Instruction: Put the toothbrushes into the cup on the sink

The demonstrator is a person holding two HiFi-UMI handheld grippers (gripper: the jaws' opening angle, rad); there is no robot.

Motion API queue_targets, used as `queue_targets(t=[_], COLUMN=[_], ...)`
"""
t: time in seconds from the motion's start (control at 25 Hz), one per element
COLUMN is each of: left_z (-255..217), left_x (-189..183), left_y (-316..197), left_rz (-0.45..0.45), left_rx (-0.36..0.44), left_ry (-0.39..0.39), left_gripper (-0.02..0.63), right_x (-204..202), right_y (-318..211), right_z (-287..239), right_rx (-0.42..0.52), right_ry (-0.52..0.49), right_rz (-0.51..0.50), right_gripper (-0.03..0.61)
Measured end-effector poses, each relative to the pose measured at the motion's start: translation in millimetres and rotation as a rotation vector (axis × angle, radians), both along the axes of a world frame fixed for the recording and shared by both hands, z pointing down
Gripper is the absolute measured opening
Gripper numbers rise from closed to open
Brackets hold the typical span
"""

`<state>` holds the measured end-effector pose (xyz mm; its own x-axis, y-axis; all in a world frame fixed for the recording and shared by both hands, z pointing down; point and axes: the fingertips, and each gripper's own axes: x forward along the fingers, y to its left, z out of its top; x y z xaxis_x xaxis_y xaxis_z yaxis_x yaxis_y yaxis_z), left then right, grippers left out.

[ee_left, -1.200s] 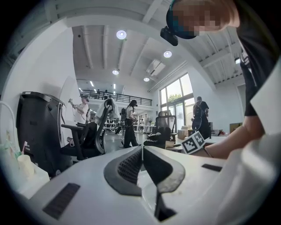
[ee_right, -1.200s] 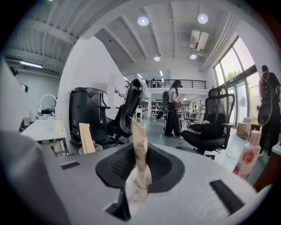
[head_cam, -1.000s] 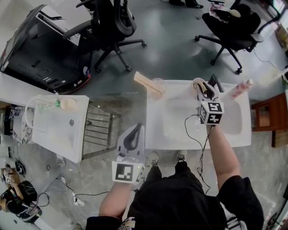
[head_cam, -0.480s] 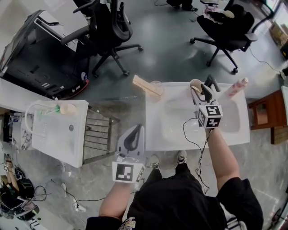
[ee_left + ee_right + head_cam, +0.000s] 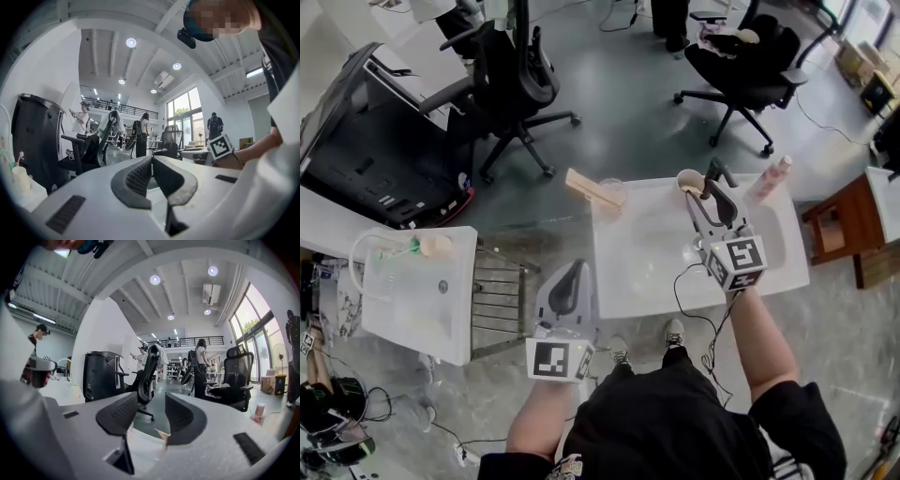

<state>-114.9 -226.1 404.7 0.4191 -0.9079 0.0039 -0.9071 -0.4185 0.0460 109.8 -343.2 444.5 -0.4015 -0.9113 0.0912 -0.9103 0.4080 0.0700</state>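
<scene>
Since a second ago: right gripper [image 5: 709, 187] lifted up and back off the cup [image 5: 688, 179]. Jaws just been opening, now wide apart, nothing between. Left gripper [image 5: 571, 286] jaws pressed together, empty, off the front-left corner of the sink [image 5: 619, 281]. Cup on the sink's back rim, just beside the right tips; contents too small to tell. Cup in head view only. Marker cube [image 5: 220, 146] of the right gripper also in left gripper view.
</scene>
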Motion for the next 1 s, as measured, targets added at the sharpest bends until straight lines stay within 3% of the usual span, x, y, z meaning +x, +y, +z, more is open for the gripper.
queue_targets(t=[0.08, 0.16, 0.4, 0.72, 1.0], left_z=[-6.3, -12.1, -14.9, -13.6, -5.0], left_x=[-3.4, -6.2, -1.3, 19.0, 42.5], left_y=[2.3, 4.3, 13.6, 42.9, 93.2], left_rz=[0.008, 0.021, 0.116, 0.212, 0.185], left_rx=[0.012, 0.019, 0.016, -0.018, -0.013], left_ry=[0.009, 0.022, 0.039, 0.006, -0.008], left_gripper=[0.011, 0.011, 0.011, 0.009, 0.009], right_x=[-6.6, -15.0, -32.9, -38.2, -17.9], right_y=[18.7, 39.5, 101.9, 166.8, 227.6], right_z=[-22.1, -43.7, -81.5, -88.5, -79.2], right_rx=[0.035, 0.063, 0.112, 0.076, 0.063], right_ry=[-0.007, -0.018, 0.022, -0.042, -0.054], right_rz=[-0.025, -0.059, -0.055, -0.024, -0.058], right_gripper=[0.136, 0.01, 0.008, 0.006, 0.006])
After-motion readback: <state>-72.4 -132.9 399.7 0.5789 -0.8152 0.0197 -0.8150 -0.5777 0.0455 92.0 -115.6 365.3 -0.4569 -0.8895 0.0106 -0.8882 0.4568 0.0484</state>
